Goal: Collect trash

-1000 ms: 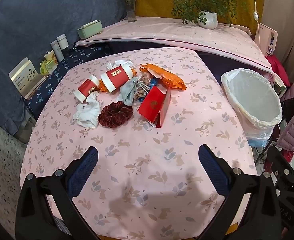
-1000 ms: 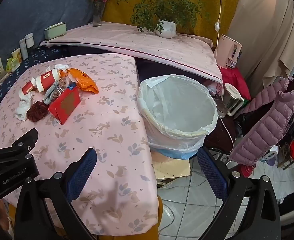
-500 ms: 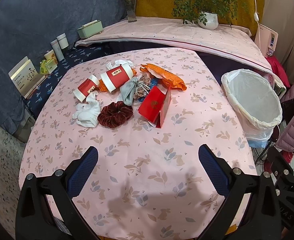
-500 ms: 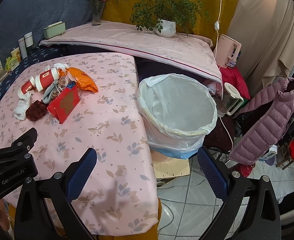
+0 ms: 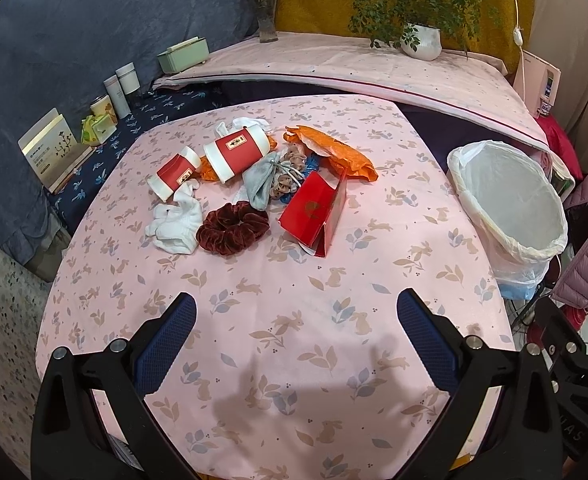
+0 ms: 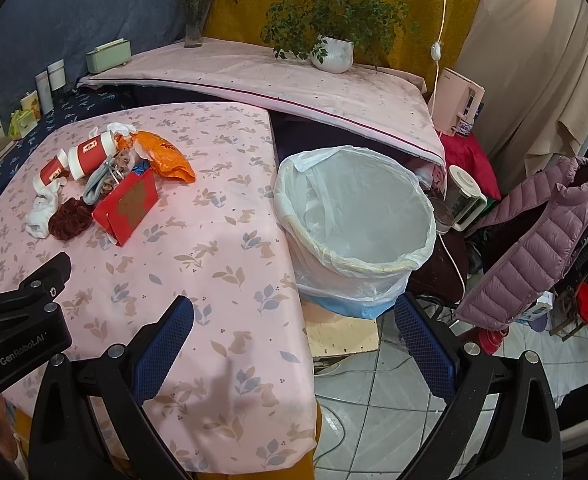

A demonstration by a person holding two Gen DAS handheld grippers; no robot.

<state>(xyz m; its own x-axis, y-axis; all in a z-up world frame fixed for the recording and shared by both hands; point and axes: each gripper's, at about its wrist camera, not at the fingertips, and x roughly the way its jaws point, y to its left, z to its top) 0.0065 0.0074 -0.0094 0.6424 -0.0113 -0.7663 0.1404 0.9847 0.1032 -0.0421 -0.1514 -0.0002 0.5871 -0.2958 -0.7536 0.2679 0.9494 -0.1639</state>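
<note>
The only wording that could be read in full was "GenRobot.AI", printed in grey on the black body of the left gripper [image 6: 22, 340] as seen from the right wrist view. The two red and white cups [image 5: 236, 154] lying on the desk [image 5: 294, 360] each carried a small gold-framed label with characters too small to make out. The cream booklet [image 5: 50, 152] standing at the far left bore lines of print that stayed unreadable.
</note>
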